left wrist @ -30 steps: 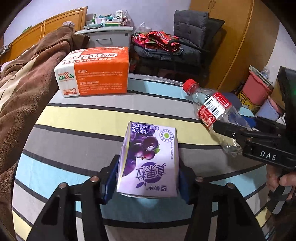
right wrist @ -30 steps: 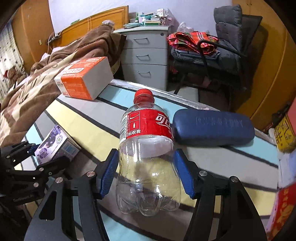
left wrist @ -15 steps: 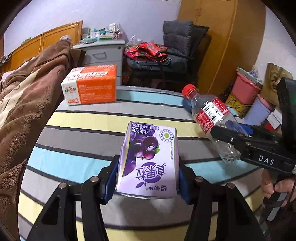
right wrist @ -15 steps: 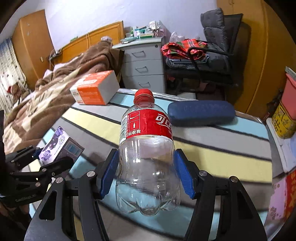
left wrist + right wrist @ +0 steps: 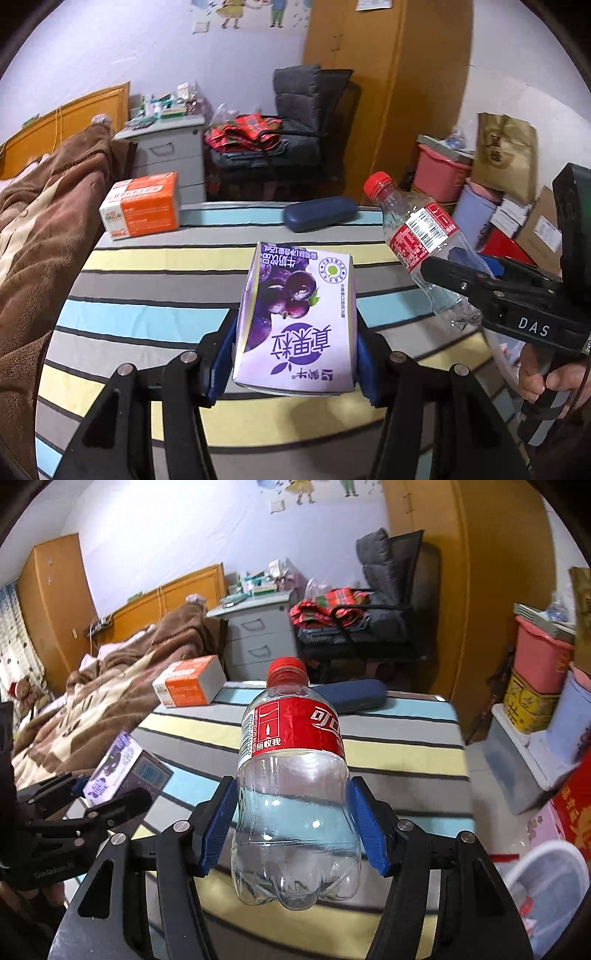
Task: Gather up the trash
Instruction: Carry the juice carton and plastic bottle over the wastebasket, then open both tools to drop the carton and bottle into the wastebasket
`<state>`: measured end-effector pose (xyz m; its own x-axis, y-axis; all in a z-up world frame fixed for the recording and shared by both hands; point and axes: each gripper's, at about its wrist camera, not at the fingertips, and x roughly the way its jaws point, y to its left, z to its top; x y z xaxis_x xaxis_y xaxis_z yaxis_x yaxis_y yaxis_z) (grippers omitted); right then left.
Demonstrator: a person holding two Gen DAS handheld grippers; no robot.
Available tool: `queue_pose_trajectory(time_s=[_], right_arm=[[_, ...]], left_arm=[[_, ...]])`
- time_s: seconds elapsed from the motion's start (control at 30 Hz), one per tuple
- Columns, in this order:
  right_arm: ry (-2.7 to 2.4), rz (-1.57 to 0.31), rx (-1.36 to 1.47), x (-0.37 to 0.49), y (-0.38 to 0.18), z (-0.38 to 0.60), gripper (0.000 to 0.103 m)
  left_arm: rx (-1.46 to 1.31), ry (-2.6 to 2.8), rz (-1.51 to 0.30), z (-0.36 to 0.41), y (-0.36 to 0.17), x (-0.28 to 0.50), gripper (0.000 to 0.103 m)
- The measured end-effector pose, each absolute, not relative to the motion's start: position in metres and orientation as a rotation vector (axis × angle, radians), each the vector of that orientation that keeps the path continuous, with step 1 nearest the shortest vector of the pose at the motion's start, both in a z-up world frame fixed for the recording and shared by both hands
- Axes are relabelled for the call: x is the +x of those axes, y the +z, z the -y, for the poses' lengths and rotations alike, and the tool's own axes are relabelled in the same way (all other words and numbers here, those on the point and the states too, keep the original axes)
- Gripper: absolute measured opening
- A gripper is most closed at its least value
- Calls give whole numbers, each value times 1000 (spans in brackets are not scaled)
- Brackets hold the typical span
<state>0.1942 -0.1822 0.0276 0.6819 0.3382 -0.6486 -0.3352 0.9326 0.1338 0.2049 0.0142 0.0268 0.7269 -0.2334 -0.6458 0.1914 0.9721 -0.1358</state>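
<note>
The striped table (image 5: 155, 317) is the biggest thing here. An orange box (image 5: 142, 205) and a dark blue case (image 5: 319, 218) sit on its far end. Both pieces of trash are up in the air above it.

The empty bottle (image 5: 293, 797) with the red cap is in the right tool (image 5: 293, 834). The blue pads press on its two sides near the bottom, so the tool is closed on it. The bottle is thin, round and smooth. I think it could slide out or pop away if the tool tips or squeezes too hard. Its top half sticks out far past the pads, so a bump on something could twist it loose.

The purple drink box (image 5: 295, 321) is in the left tool (image 5: 295, 354). The pads hug its two sides, so this tool is closed on it too. The box is soft card. A hard squeeze could crush it, and if any drink is left inside it might drip out.

The two tools are near each other. In the left view the bottle's red cap is just beside the purple box. If the hands swing closer, the bottle and box could knock together and one might fall.

A white basket (image 5: 543, 882) shows low on the right. It may be the bin, but I cannot tell. A drop from far could miss it.
</note>
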Motion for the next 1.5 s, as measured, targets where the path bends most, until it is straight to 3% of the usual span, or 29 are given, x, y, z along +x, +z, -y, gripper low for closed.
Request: queue_pose_trajectory(time_s=[0.77,1.5], right_arm=[[43,-586,136,97,44,296,63],[-239,-771,232,78,-12,385,63]], left_arm=[[54,-565,-640,139,56,145,58],[183,-739,-774,283,14,158,58]])
